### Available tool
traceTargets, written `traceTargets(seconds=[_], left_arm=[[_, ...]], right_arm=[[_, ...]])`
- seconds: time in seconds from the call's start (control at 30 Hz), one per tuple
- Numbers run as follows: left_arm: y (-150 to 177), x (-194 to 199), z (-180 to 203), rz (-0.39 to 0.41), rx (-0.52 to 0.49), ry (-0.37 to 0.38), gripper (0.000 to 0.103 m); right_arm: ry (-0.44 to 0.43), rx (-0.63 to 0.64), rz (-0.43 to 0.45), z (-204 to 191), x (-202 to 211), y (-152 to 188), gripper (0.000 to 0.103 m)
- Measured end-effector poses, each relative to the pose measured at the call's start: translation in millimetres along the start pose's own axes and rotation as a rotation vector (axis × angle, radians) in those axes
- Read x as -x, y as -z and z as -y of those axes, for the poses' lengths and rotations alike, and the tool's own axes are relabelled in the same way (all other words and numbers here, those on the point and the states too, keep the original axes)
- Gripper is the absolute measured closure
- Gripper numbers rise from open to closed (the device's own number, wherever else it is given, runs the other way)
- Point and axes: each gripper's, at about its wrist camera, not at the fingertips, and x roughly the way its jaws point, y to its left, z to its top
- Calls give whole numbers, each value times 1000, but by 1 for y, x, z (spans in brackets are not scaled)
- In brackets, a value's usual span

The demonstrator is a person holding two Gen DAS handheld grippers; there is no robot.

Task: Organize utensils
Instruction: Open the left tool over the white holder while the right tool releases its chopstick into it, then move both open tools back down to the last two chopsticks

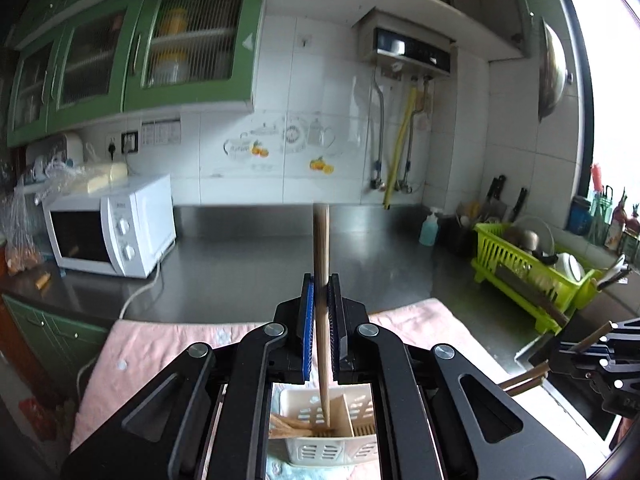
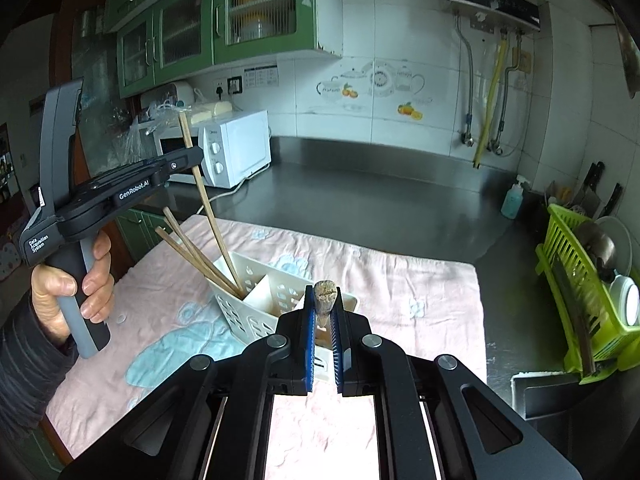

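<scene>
Status: partly done, by the look of it. White slotted plastic utensil caddy [image 2: 256, 300] stands on the pink towel [image 2: 400, 280] covering the steel desk [image 2: 360, 200]; its left compartment holds two loose wooden chopsticks [image 2: 188, 248] leaning outward. Left claw [image 2: 192, 160] is clamped on a third wooden chopstick [image 1: 322, 264], tip already inside that compartment. Right claw [image 2: 323, 320] grips another wooden stick [image 2: 325, 294] (seen end-on), not yet placed. Green dish rack [image 2: 580, 280] holds crockery, apart.
</scene>
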Motion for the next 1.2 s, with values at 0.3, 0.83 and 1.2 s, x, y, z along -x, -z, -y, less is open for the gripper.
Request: traceTargets(seconds=[0.3,0.83,1.2], left_arm=[[9,4,-6,-20,14,12,77],[44,97,-17,-12,-2,-9,48],[112,147,-39,-63,30,-100,37]], right_arm=[[9,-23,-20,0,-15,0,96],[-3,-38,47,-34,36,60,90],[-120,-120,-141,-102,-6,179,90]])
